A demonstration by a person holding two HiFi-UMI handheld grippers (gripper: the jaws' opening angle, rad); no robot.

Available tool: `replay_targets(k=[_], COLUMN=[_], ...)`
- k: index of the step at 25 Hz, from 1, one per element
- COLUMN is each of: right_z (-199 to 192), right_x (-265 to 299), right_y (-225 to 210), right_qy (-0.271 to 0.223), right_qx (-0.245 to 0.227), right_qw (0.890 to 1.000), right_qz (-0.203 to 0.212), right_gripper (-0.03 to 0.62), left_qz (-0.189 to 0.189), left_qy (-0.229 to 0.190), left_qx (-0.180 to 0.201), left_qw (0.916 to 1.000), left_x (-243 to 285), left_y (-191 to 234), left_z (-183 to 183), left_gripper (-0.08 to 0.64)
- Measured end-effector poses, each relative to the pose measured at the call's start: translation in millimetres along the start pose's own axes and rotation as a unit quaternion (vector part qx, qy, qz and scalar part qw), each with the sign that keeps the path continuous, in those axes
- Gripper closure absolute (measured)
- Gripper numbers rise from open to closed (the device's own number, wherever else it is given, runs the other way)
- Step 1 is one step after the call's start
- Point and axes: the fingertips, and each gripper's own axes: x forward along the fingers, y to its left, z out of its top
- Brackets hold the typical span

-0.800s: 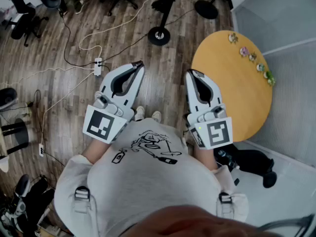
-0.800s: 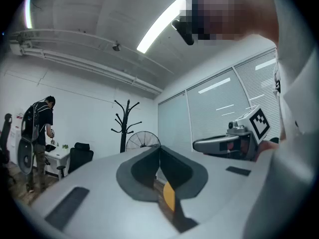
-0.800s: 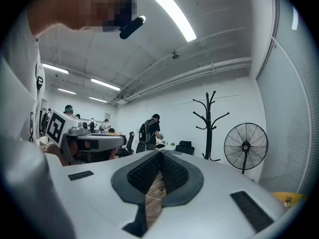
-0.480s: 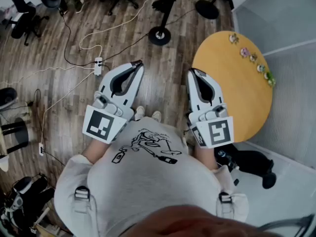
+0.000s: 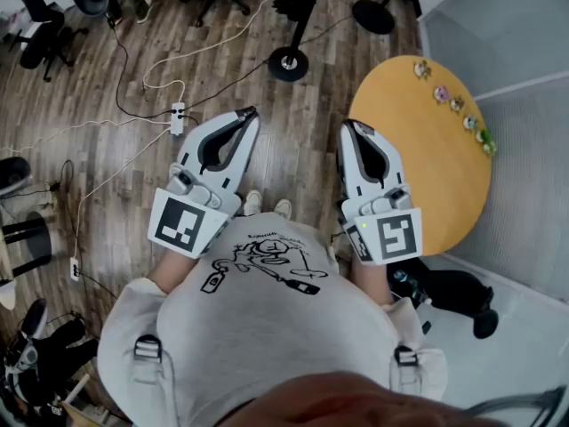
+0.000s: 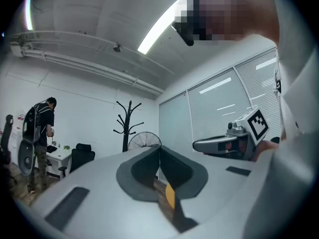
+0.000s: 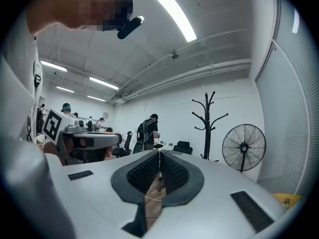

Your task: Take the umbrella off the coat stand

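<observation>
Standing, a person holds a gripper in each hand in front of the torso [image 5: 258, 314], both pointing level and forward, side by side but apart. The left gripper [image 5: 248, 115] has its jaws pressed together with nothing between them. The right gripper [image 5: 348, 128] is likewise closed and empty.

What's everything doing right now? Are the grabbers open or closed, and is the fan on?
left gripper: shut, nothing between its jaws.
right gripper: shut, nothing between its jaws.
coat stand: upright, hooks look bare.
fan: standing; can't tell if it's spinning.
ceiling light: on.
</observation>
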Motion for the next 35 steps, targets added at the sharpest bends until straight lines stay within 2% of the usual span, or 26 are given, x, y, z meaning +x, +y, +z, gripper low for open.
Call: replay_targets(k=[19, 35], right_z=[-8, -9], right_x=[30, 66], right_y=[52, 11], right_qy=[0.017, 0.015], right_qx=[0.006, 0.000], right_qw=[1.000, 1.000], right_qz=[-0.003, -0.012], right_gripper=[0.572, 0.574], left_qz=[-0.005, -0.015], left_qy=[0.010, 0.006], left_qx=[-0.022, -0.020], left_qw=[0.9997, 0.9997], left_x=[-42, 9], left_y=[44, 65], left_z=[-13, -14], left_gripper=[0.552, 0.551])
